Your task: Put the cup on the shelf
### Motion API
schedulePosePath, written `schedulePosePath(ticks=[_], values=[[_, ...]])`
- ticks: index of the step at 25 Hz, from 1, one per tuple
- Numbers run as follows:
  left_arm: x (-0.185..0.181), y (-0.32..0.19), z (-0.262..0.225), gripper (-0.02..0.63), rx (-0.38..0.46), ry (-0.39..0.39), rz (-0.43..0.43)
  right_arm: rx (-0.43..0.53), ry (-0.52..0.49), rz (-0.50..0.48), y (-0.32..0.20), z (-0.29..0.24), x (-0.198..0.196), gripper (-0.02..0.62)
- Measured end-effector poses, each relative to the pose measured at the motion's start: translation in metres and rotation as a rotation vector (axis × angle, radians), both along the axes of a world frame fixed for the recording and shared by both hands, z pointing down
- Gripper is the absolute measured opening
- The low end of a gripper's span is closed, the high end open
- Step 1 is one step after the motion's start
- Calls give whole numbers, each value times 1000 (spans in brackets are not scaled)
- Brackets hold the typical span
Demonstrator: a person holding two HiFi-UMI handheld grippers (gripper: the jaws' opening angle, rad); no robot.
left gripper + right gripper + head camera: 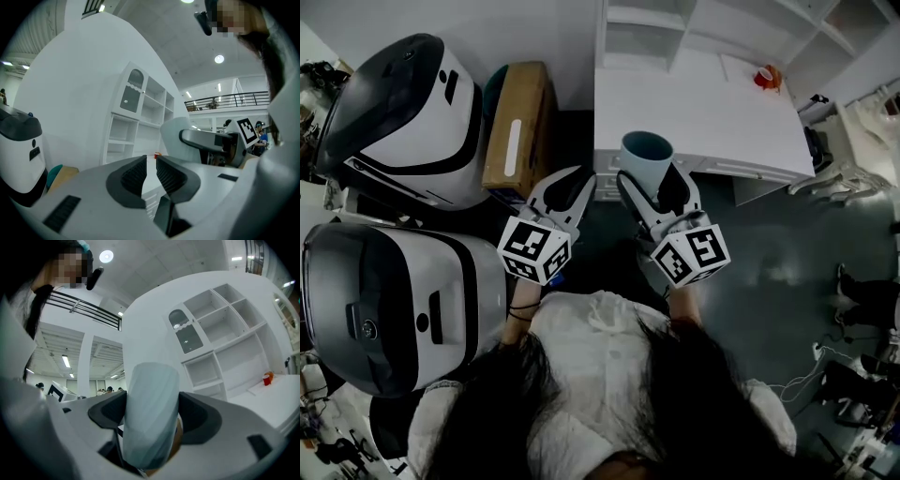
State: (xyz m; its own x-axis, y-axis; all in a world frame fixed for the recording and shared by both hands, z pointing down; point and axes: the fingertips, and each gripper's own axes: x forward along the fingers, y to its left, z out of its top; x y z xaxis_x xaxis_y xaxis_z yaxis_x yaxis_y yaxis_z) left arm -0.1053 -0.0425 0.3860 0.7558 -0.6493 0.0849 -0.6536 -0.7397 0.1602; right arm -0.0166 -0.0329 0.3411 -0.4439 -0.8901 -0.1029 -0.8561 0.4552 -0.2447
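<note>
My right claw [153, 420] is clenched on the pale blue-grey plastic cup [151, 399], which stands upright between its dark pads, open end up. I hold it just in front of the white desk's [712, 117] near edge, short of the white shelf unit [727, 28] behind. My left claw [151, 172] is beside it, empty, its jaws drawn nearly together.

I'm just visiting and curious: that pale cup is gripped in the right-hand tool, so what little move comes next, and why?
Probably carry the cup forward and up toward the white shelf. The right gripper is clamped on the cup, which seems to be near the front edge of the desk, and the open shelf compartments stand at the desk's far side.
</note>
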Motion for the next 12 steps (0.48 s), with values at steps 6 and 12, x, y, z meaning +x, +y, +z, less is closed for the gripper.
schedulePosePath(ticks=[6,12], values=[[36,-50,-5,72,11,-3,-29,17,-9,-36,-50,-7,35,351],[76,-90,-5,72,9,-7,-50,28,-21,-69,-93,-11,72,351]])
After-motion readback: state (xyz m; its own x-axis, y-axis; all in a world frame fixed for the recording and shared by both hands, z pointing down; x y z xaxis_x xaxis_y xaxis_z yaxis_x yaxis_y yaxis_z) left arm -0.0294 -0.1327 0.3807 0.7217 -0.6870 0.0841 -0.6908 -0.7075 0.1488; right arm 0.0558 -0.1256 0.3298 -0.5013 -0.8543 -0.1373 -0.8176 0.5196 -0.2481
